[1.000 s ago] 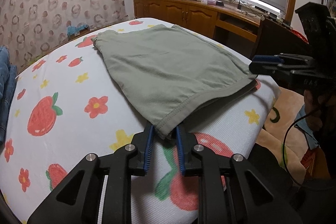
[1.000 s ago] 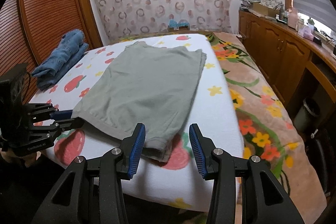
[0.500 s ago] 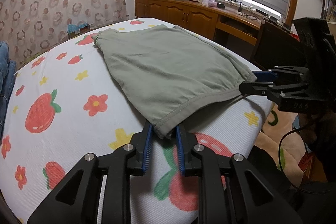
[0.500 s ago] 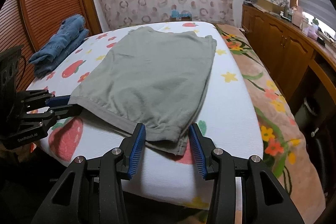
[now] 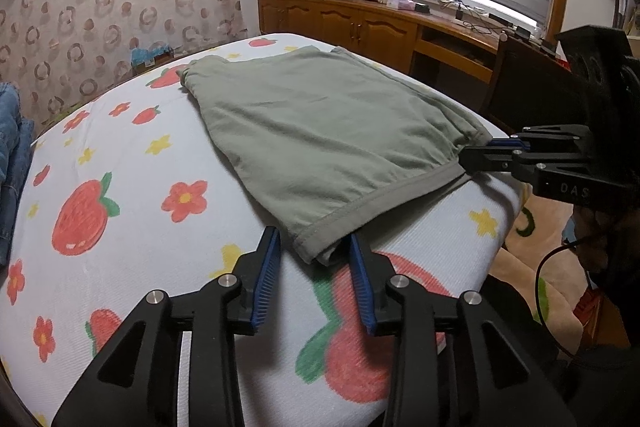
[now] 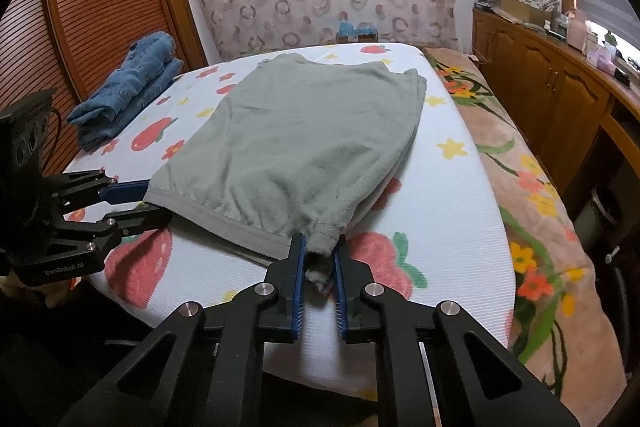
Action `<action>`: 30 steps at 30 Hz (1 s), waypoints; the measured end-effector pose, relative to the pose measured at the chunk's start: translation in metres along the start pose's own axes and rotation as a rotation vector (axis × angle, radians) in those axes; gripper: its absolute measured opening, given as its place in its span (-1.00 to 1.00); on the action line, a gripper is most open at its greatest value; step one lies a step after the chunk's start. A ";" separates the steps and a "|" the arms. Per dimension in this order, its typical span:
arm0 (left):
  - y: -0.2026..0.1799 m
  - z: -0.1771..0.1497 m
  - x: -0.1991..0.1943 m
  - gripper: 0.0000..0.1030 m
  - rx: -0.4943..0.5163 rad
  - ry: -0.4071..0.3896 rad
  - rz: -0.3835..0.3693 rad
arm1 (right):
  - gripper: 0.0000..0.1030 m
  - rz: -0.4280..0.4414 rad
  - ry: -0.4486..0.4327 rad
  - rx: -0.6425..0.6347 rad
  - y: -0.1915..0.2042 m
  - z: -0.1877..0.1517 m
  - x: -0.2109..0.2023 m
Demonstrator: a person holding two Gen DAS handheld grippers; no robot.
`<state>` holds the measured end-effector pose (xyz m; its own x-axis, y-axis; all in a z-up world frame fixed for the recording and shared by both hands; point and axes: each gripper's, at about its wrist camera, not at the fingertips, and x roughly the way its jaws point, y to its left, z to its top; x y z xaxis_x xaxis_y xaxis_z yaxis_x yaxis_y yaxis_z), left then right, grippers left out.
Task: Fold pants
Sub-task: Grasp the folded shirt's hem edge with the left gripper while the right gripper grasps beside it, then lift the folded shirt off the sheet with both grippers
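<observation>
Grey-green pants (image 5: 328,139) lie folded flat on the strawberry-print bed sheet (image 5: 132,167), with the waistband along the near edge. My left gripper (image 5: 314,239) has its jaws opening; the left waistband corner lies between the blue pads, which stand clear of the cloth. From the right wrist view, the left gripper (image 6: 154,201) sits at the left corner of the pants (image 6: 304,135). My right gripper (image 6: 320,247) is closing, and its pads pinch the bunched right waistband corner. In the left wrist view the right gripper (image 5: 476,157) meets that corner at the bed's edge.
Folded blue jeans (image 6: 128,87) lie at the far left of the bed. A floral blanket (image 6: 532,207) runs along the bed's right side. Wooden cabinets (image 6: 552,87) with clutter on top stand beyond it. Slatted wooden doors (image 6: 100,7) line the left wall.
The left jaws have spread apart from the waistband corner they pinched. The right gripper has come forward to the other corner and its jaws have closed on it.
</observation>
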<state>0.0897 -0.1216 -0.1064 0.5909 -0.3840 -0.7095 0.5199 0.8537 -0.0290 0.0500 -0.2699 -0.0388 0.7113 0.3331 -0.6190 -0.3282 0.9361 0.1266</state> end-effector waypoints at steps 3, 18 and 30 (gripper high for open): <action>0.000 0.003 0.000 -0.66 0.001 -0.001 -0.016 | -0.79 0.005 -0.008 0.005 0.000 0.000 -0.001; 0.011 0.060 -0.069 -0.81 0.018 -0.152 0.017 | -0.81 0.050 -0.187 -0.039 0.017 0.058 -0.053; 0.034 0.118 -0.164 -0.81 0.054 -0.313 0.111 | -0.81 0.112 -0.363 -0.143 0.057 0.123 -0.117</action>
<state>0.0835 -0.0718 0.0919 0.8023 -0.3865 -0.4550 0.4687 0.8798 0.0792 0.0252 -0.2419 0.1364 0.8311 0.4743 -0.2904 -0.4810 0.8751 0.0527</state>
